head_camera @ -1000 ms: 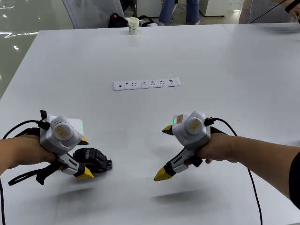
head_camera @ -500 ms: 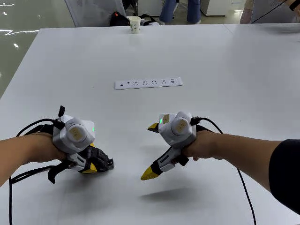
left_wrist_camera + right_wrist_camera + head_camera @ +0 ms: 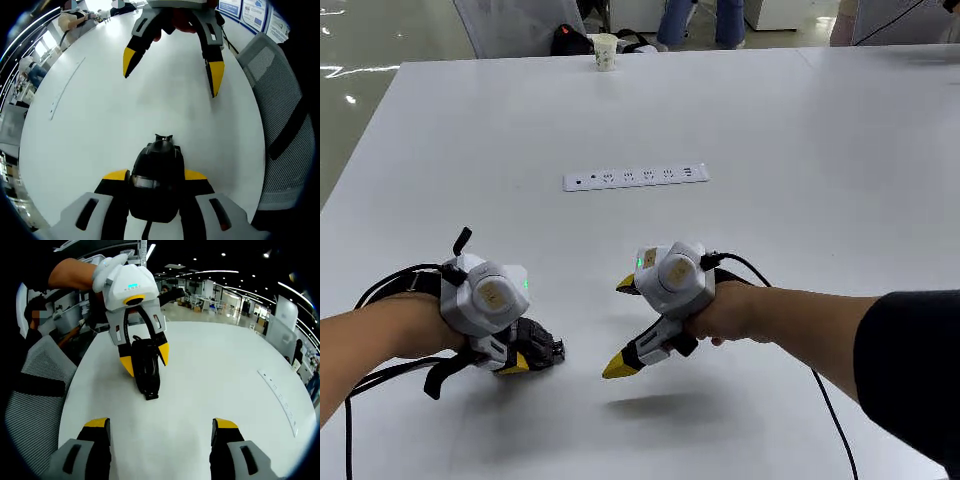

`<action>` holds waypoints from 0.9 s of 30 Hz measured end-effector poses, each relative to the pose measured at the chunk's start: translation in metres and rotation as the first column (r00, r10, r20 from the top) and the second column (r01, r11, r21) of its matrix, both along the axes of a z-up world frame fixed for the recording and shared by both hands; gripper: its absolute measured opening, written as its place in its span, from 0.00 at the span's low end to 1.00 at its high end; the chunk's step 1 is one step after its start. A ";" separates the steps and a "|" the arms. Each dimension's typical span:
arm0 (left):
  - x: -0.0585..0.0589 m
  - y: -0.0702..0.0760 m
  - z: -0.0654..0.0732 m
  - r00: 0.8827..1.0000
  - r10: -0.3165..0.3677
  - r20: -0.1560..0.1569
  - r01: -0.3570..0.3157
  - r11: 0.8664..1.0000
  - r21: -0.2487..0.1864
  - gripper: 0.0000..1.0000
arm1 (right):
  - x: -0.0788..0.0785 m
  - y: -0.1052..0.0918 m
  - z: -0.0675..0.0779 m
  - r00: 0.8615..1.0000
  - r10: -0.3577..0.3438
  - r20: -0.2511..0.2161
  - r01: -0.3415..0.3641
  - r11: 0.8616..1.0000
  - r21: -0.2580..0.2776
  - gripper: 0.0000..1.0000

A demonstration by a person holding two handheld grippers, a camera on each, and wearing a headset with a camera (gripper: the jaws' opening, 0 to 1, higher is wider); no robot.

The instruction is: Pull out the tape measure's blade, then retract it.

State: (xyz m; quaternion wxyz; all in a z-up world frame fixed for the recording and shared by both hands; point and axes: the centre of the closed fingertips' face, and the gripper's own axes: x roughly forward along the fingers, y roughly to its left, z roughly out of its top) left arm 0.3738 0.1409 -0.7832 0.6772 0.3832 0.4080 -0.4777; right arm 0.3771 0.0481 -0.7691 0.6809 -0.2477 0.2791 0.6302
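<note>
Head view: left tongs (image 3: 513, 358) pinching one black tape measure (image 3: 536, 343), which sits on the white counter (image 3: 800, 150) at the tips of those tongs. Right tongs (image 3: 621, 325) spread, holding nothing, near the tape measure and apart from it, with bare counter between. One white power strip (image 3: 635, 177) lies well beyond both tongs, roughly centred between them. One paper cup (image 3: 606, 52) stands further out at the far counter edge. Two black cables, one behind the left tongs (image 3: 382, 279), one behind the right tongs (image 3: 823, 392). Left gripper view: left tongs (image 3: 155, 175) clamped on both flanks of the tape measure (image 3: 156, 187), its small tab end pointing away toward the right tongs (image 3: 173, 67), which face it with both yellow tips wide apart. The power strip (image 3: 64, 90) lies off to the side of that gap, not in the line between the tongs. One grey mesh chair (image 3: 285, 125) sits past the counter edge. Right gripper view: right tongs (image 3: 161, 424) spread, with bare counter between the tips. Straight ahead, the left tongs (image 3: 145, 357) grip the tape measure (image 3: 148, 371), resting on the counter. Power strip (image 3: 280, 400) to the side of the right tongs, one mesh chair (image 3: 35, 410) on the other side.
</note>
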 end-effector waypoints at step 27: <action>-0.001 0.000 -0.002 1.000 -0.008 -0.024 0.008 1.000 0.004 0.33 | -0.007 0.056 -0.018 0.992 0.127 0.002 -0.127 0.992 0.015 0.33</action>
